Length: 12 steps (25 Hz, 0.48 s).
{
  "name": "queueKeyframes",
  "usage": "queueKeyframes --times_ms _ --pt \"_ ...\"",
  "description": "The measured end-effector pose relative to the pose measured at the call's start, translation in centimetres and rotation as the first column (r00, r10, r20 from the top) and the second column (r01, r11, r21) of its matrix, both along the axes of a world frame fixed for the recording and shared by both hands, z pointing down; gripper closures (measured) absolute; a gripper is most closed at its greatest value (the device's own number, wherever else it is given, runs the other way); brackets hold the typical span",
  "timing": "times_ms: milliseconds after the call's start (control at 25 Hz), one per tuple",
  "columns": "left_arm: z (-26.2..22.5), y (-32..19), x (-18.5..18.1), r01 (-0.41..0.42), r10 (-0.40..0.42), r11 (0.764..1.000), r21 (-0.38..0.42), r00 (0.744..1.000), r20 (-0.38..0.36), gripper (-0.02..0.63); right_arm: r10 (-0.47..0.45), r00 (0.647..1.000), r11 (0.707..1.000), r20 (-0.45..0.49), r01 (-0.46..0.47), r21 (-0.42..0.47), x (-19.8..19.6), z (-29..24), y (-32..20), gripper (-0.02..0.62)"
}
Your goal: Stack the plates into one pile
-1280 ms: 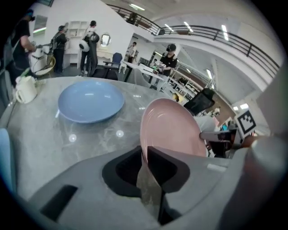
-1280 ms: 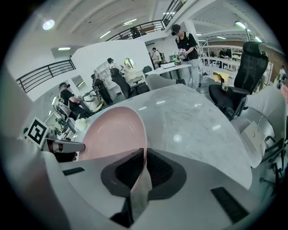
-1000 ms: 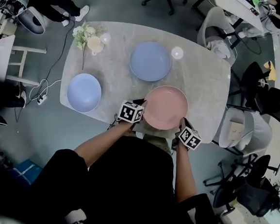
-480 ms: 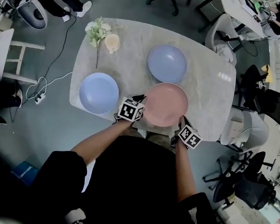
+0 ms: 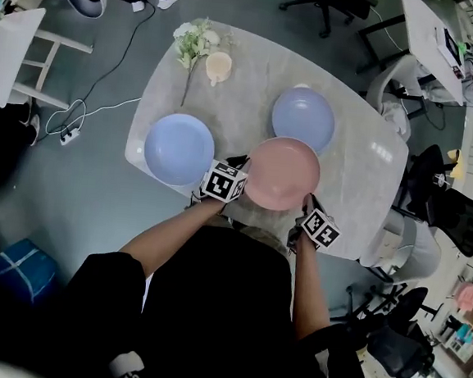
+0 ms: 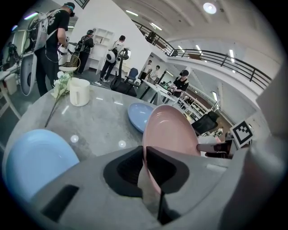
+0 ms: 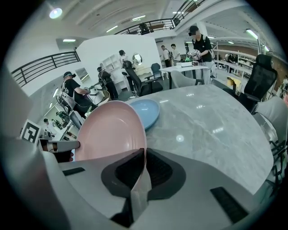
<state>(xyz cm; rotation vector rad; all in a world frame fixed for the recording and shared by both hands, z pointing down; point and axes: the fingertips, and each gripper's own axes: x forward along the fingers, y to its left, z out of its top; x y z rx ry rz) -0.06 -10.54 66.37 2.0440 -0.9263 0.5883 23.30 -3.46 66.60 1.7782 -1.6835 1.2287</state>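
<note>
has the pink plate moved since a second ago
Yes. The pink plate has gone away from the person, toward the far blue plate; in the head view the gap between them has closed.

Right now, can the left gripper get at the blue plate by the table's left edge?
Probably not yet. The left gripper is shut on the pink plate, as is the right gripper. The blue plate lies close beside it with nothing between, but the gripper must let go first.
</note>
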Motion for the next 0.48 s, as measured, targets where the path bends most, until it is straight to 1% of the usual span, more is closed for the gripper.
queueKeyframes --times_ms 120,280,480 --pt "-0.2 -1.2 0.2 -0.001 0.001 1.000 0.001 1.000 0.011 0.568 -0.006 1.000 1.000 0.007 0.006 0.003 0.4 0.0 -1.9 0.572" --pt "-0.3 -4.1 1.1 -0.009 0.008 1.000 0.009 0.999 0.037 0.566 0.013 1.000 0.999 0.024 -0.013 0.029 1.5 -0.1 -5.7 0.574" --pt "0.4 -7.8 2.5 -0.002 0.003 1.000 -0.017 0.999 0.052 0.566 0.017 0.999 0.999 0.032 -0.018 0.045 3.1 0.4 -9.6 0.574"
